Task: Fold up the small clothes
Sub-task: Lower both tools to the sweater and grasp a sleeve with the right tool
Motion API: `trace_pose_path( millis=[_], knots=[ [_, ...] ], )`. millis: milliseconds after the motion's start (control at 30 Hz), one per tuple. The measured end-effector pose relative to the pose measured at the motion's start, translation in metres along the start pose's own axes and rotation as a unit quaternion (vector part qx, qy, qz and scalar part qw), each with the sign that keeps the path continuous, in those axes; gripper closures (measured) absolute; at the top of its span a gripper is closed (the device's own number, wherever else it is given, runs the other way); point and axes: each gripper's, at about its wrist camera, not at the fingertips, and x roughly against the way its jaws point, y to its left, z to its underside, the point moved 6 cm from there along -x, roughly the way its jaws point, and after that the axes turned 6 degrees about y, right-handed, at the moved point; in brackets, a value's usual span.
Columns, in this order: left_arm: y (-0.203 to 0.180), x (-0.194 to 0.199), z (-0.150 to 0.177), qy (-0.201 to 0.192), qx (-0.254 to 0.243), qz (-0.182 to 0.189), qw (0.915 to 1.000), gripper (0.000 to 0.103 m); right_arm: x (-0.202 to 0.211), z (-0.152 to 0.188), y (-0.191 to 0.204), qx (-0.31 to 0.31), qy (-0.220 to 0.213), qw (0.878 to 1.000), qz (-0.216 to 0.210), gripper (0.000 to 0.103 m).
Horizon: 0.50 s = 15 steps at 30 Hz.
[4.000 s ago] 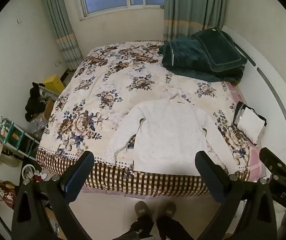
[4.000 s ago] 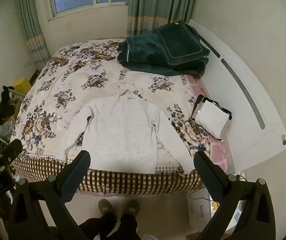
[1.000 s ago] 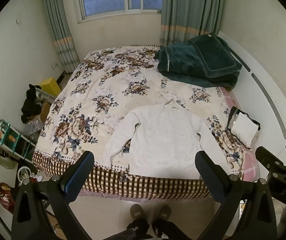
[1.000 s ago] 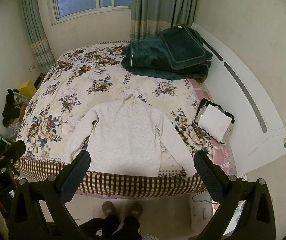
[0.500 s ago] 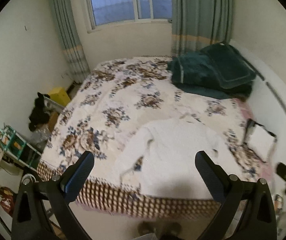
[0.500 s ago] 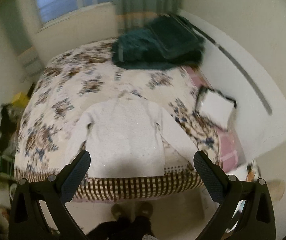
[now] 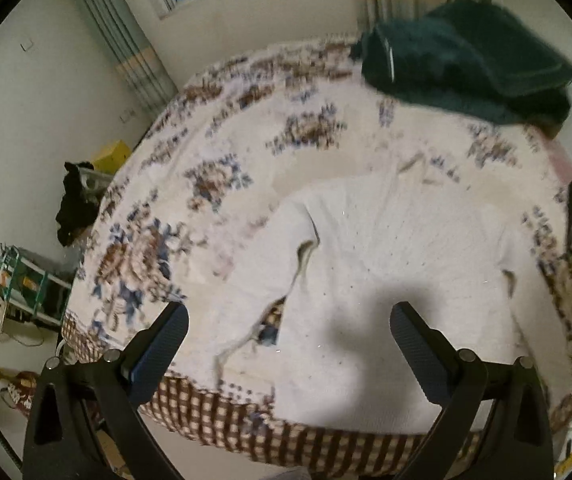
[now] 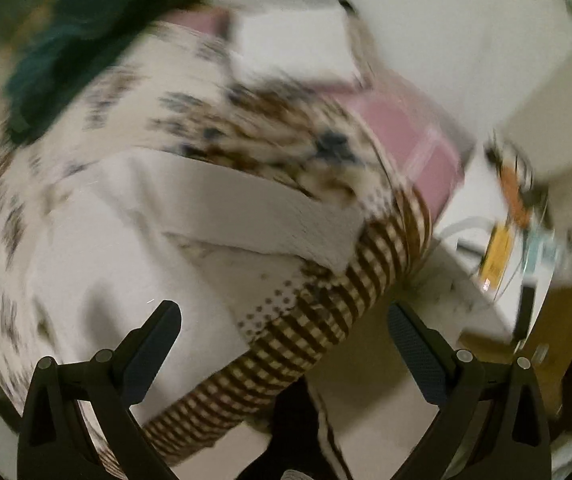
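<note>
One white sweater (image 7: 386, 264) lies spread on the bed (image 7: 222, 128); both hand-held grippers (image 7: 288, 334) (image 8: 284, 330) gape empty.

Your left gripper (image 7: 288, 334) hangs level, jaws spread wide, fingers at 7 and 5 o'clock. Your right gripper (image 8: 284, 334) is equally wide apart, empty, its view tilted and blurred.

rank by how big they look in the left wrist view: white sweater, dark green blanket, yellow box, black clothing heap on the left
1. white sweater, though nearness to the camera inflates it
2. dark green blanket
3. black clothing heap
4. yellow box, partly hidden behind the bed
</note>
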Motion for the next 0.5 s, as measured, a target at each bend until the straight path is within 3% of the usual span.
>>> trace_pose_path(
  millis=[167, 300, 433, 500],
  knots=[
    [-0.041, -0.084, 0.004, 0.048, -0.016, -0.008, 0.9987, 0.0, -0.117, -0.051, -0.06, -0.095, 0.054, 0.994, 0.01, 0.0],
    [-0.064, -0.139, 0.009, 0.079, -0.022, -0.023, 0.9964, 0.0, -0.199, -0.069, -0.103, -0.159, 0.084, 0.983, 0.034, 0.0],
    [-0.087, -0.182, 0.012, 0.1, -0.018, -0.028, 0.9944, 0.0, -0.258, -0.071, -0.119, -0.207, 0.115, 0.972, -0.002, 0.001],
    [-0.101, -0.201, 0.012, 0.108, -0.02, -0.022, 0.9937, 0.0, -0.278, -0.073, -0.115, -0.209, 0.116, 0.971, -0.025, 0.014]
  ],
)
